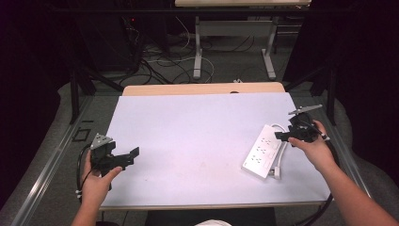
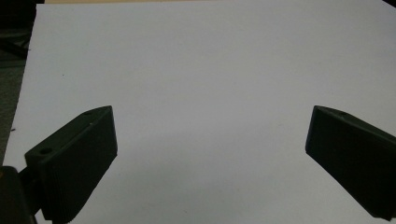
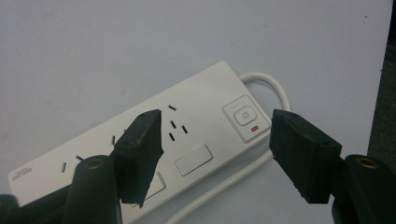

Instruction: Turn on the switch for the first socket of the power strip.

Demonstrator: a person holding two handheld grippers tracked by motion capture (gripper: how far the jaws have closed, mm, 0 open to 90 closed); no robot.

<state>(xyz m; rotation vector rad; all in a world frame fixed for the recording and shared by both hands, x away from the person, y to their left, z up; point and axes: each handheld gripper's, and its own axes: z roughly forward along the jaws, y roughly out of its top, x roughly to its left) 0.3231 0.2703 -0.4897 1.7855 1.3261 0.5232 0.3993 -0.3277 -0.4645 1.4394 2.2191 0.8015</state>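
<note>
A white power strip (image 1: 263, 150) lies slantwise near the right edge of the white table top (image 1: 188, 127), its white cable (image 1: 281, 160) looped beside it. My right gripper (image 1: 281, 135) hovers over the strip's far end. In the right gripper view the strip (image 3: 187, 135) shows several sockets and a power button (image 3: 245, 115) with a red mark. The right gripper (image 3: 215, 116) is open there, one jaw above the sockets and the other beyond the button end, neither pressing on it. My left gripper (image 1: 132, 157) is open over the bare front left of the table (image 2: 212, 112).
The strip's cable (image 3: 266, 79) curls past its button end toward the table's right edge. A wooden strip (image 1: 202, 88) borders the far side. Beyond it stand another table's legs (image 1: 197, 52) and floor cables (image 1: 160, 61). A metal rail (image 1: 51, 160) runs along the left.
</note>
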